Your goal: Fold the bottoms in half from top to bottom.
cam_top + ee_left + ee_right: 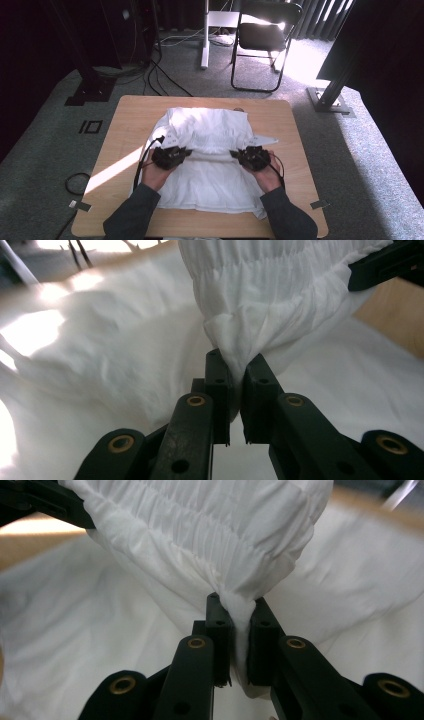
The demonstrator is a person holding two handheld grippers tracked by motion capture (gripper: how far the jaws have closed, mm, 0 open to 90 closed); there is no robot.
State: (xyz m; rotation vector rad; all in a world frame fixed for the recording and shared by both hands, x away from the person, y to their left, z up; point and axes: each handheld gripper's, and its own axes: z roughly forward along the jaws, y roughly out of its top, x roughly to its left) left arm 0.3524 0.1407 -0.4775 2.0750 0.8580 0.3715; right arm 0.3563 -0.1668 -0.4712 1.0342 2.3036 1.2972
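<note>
A white garment [210, 150] lies spread over the middle of the wooden table [125, 125]. My left gripper [184, 152] is shut on a gathered, elasticated hem of the garment [260, 295], the cloth pinched between its black jaws. My right gripper [235, 154] is shut on the same ruched hem [200, 530] at the other side, with a wad of fabric squeezed between its jaws. In the high view both grippers face each other across the garment's middle, with the hem stretched between them. The opposite gripper's black jaw [385, 265] reaches into each gripper view's upper corner.
A black folding chair [262, 40] stands behind the table on grey carpet. Cables [160, 75] run over the floor at the back left. A black stand base [90, 90] sits left of the table, a metal post foot [330, 102] at the right.
</note>
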